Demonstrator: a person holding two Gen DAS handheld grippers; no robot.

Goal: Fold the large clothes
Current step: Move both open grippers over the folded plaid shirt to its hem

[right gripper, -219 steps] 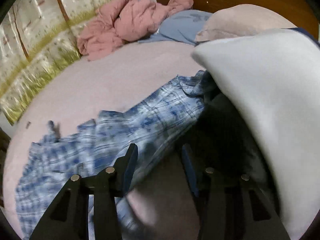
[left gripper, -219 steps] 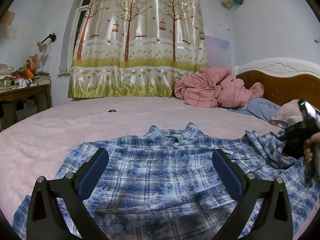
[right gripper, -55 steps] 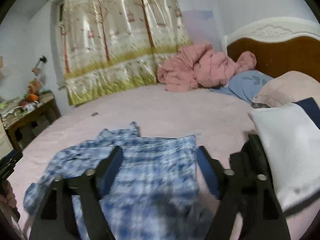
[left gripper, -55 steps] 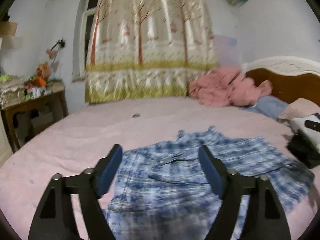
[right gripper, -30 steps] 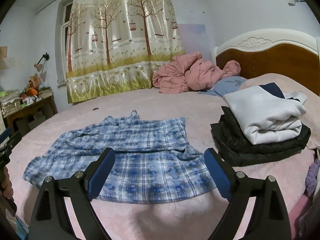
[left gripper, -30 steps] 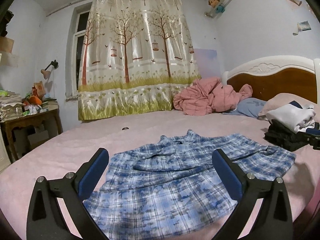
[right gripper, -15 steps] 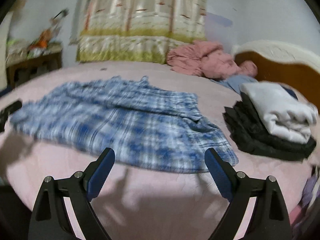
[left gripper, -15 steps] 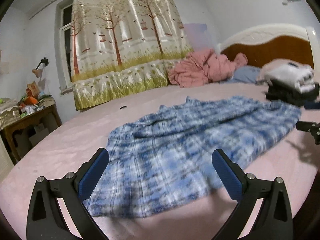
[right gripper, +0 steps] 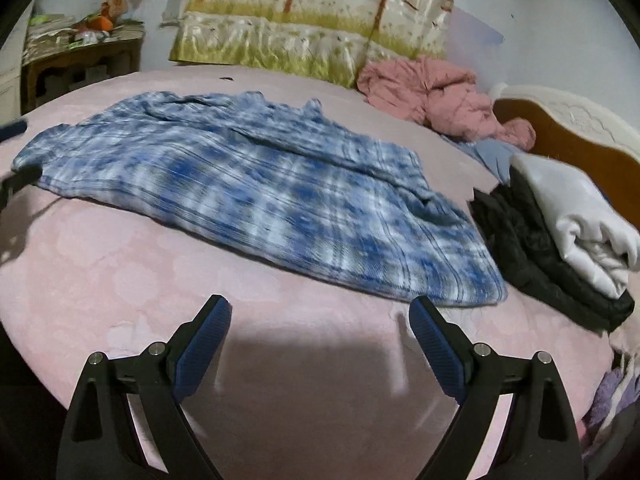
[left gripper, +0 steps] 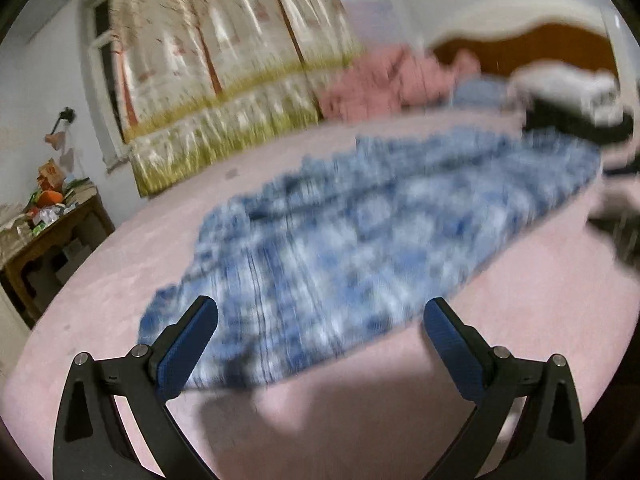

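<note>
1. Fingers of the left gripper (left gripper: 320, 316) are spread wide and nothing is held or touched; the right gripper (right gripper: 319, 312) is likewise wide apart and empty.
2. The blue plaid shirt (right gripper: 256, 188) is seen spread flat on the pink bed (right gripper: 120, 272), beside a stack of folded clothes (right gripper: 560, 232).
3. The step is judged to be the approach to the near hem, one gripper toward each bottom corner.
4. Next, each corner must be pinched cleanly, through the shirt only, before the hem is carried toward the collar.
</note>
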